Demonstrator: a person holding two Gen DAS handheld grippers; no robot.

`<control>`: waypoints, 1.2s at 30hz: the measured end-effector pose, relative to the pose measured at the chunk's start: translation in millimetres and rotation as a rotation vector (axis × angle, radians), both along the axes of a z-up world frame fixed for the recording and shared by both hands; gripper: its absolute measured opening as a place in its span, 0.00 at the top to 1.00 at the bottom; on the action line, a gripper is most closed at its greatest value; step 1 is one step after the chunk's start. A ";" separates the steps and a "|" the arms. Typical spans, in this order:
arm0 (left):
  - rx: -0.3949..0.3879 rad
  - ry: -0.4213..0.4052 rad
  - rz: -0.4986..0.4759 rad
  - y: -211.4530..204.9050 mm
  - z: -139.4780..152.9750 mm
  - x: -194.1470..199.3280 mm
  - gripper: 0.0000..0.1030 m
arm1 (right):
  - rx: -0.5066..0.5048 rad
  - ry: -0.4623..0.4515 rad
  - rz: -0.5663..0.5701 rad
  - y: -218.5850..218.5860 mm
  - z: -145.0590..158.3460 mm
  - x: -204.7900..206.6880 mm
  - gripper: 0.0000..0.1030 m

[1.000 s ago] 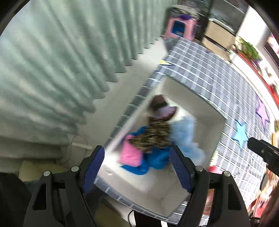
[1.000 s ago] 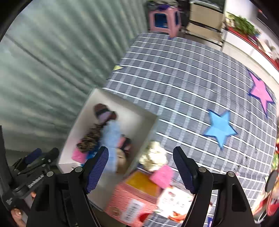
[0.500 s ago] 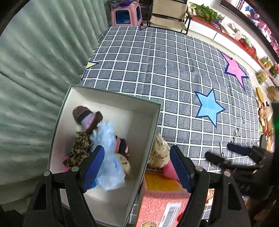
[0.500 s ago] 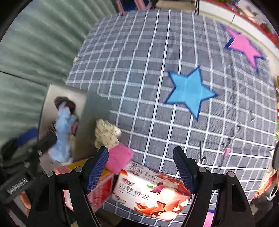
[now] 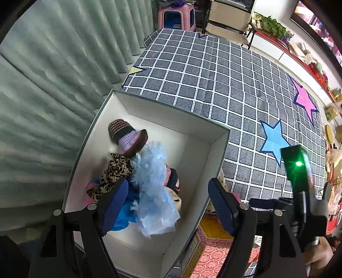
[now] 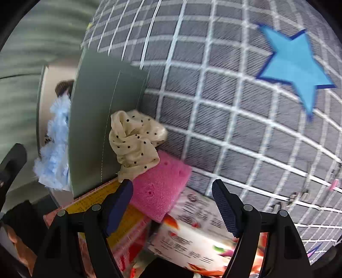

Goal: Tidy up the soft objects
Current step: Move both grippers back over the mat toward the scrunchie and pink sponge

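Observation:
A white box (image 5: 220, 147) on the checked mat holds soft things: a striped knit hat (image 5: 128, 136), a fluffy light-blue piece (image 5: 154, 184), a leopard-print cloth (image 5: 113, 173) and blue fabric. My left gripper (image 5: 168, 205) is open and empty above the box. My right gripper (image 6: 173, 205) is open and empty just above a pink sponge (image 6: 160, 188). A cream polka-dot cloth (image 6: 134, 145) lies against the box's outer wall (image 6: 96, 128), touching the sponge.
The sponge rests on a red and yellow carton (image 6: 96, 205) and a white fruit-printed carton (image 6: 192, 235). The grey checked mat (image 6: 213, 96) with a blue star (image 6: 297, 68) stretches to the right. Green curtains (image 5: 53, 74) hang left. A pink stool (image 5: 177, 15) stands far back.
The right gripper has moved down and closer to the pink sponge and polka-dot cloth. The left gripper has shifted a little over the box. Both stay open.

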State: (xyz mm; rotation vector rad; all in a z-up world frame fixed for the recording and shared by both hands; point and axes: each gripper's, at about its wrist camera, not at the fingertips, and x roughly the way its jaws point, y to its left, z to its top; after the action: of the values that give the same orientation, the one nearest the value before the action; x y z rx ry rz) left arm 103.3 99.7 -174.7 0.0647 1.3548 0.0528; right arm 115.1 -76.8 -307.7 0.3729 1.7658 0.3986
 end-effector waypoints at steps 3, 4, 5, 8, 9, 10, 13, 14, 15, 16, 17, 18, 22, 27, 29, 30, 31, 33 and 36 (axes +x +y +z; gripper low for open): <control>0.005 -0.001 0.002 0.7 -1.6 0.8 0.22 | 0.029 0.039 0.008 12.0 -11.9 3.3 0.11; 0.003 0.000 0.003 0.8 -1.8 1.6 0.22 | 0.015 0.048 0.013 14.6 -16.5 4.4 0.11; 0.005 0.000 0.002 1.0 -1.8 1.5 0.22 | 0.010 0.053 0.001 14.1 -20.7 4.9 0.11; 0.008 0.004 -0.004 -1.9 -4.4 3.2 0.22 | 0.047 0.087 -0.080 3.8 -31.1 4.3 0.11; 0.011 0.009 -0.010 -4.1 -6.2 4.2 0.22 | 0.059 0.091 -0.106 -0.3 -33.2 3.4 0.11; 0.009 0.014 -0.016 -6.4 -7.6 5.6 0.22 | 0.074 0.093 -0.132 -4.0 -33.6 2.0 0.11; 0.002 0.041 -0.061 -18.6 -12.5 8.3 0.22 | 0.092 0.108 -0.157 -9.1 -35.0 -3.0 0.12; 0.006 0.045 -0.078 -23.7 -13.2 9.0 0.22 | 0.084 0.099 -0.163 -12.9 -35.3 -3.8 0.16; 0.014 0.048 -0.095 -29.7 -14.0 9.8 0.22 | 0.081 0.092 -0.179 -17.9 -35.2 -4.8 0.19; 0.018 0.053 -0.109 -35.0 -15.2 10.7 0.22 | 0.078 0.084 -0.194 -24.2 -34.8 -4.5 0.22; 0.017 0.065 -0.125 -40.2 -17.0 12.1 0.22 | 0.052 0.069 -0.198 -32.4 -33.0 -2.8 0.28; 0.010 0.080 -0.143 -46.3 -19.2 13.9 0.22 | -0.039 0.024 -0.191 -45.4 -27.8 0.3 0.28; 0.006 0.126 -0.261 -79.2 -28.7 20.9 0.22 | -0.322 -0.160 -0.222 -104.2 -0.4 8.4 0.28; 0.057 0.164 -0.358 -115.7 -48.3 37.5 0.22 | -0.225 -0.147 -0.266 -149.8 6.1 3.1 0.23; 0.062 0.190 -0.403 -129.8 -56.7 42.2 0.22 | -0.239 -0.151 -0.258 -168.3 5.9 0.7 0.14; 0.091 0.199 -0.420 -137.6 -61.4 43.6 0.22 | -0.246 -0.148 -0.256 -189.2 4.5 -2.4 0.14; 0.140 0.196 -0.432 -144.5 -65.9 43.9 0.21 | -0.257 -0.136 -0.265 -202.8 1.9 -7.2 0.14; 0.192 0.195 -0.432 -150.7 -71.1 42.5 0.21 | -0.250 -0.092 -0.305 -223.4 -4.9 -16.7 0.14; 0.175 0.208 -0.362 -148.7 -69.3 46.1 0.21 | -0.172 -0.053 -0.344 -238.2 -15.0 -26.5 0.14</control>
State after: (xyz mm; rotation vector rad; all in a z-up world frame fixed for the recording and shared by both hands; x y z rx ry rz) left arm 149.4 -49.0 -244.0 0.4719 1.5246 -0.1443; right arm 88.6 -315.1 -322.7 0.5270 1.6316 0.0111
